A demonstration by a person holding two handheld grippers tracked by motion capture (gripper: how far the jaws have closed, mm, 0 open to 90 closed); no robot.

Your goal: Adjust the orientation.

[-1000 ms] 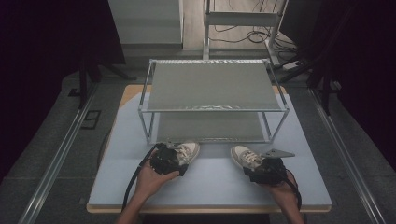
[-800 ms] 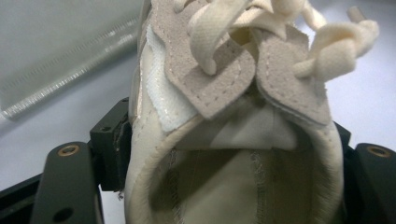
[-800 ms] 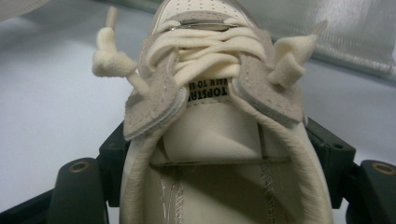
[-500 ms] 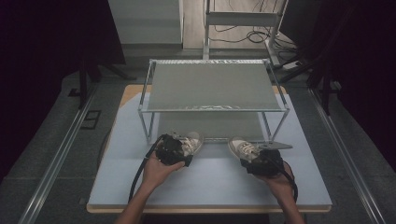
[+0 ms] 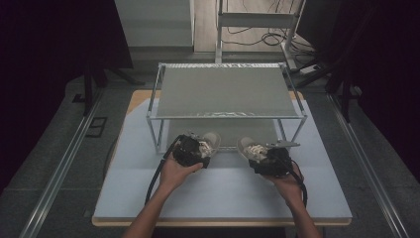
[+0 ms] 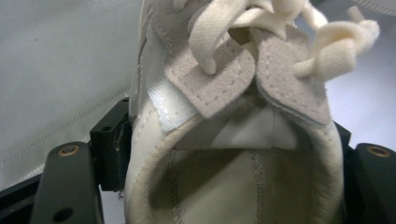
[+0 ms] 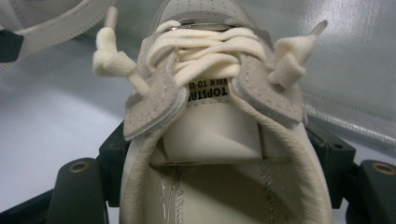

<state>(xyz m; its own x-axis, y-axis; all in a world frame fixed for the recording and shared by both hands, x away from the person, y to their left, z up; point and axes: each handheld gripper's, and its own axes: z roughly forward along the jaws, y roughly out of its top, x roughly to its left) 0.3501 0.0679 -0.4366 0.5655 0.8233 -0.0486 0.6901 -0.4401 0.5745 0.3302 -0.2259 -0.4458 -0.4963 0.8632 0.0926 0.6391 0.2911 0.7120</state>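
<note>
Now each gripper holds one shoe at the middle of the worktop (image 5: 148, 193), just in front of the metal rack (image 5: 225, 91). The left gripper (image 5: 190, 148) is closed on the left shoe (image 5: 210, 141); in the left gripper view its black jaws press the two sides of the heel collar. The right gripper (image 5: 267, 158) is closed on the right shoe (image 5: 247, 148) in the same way, as the right gripper view shows.

Both shoes are cream and pale beige, with thick off-white laces (image 7: 212, 51) that end in knots. The left shoe (image 6: 224, 116) has soft grey-beige eyelet flaps with stitched borders, and its padded collar looks a little fuzzy. The right shoe (image 7: 219, 130) carries a small label on its tongue with dark letters, upside down in that view; I cannot read it fully. The inside lining is cream with visible stitching.

In the high view the toes of both shoes point toward the rack and reach the front edge of its lower shelf. The left hand (image 5: 176, 171) and the right hand (image 5: 287, 181) grasp the grippers from behind.

Compared with one second ago, both shoes have moved forward, away from the near edge of the worktop and closer to the rack. They are also a little nearer to each other.
</note>
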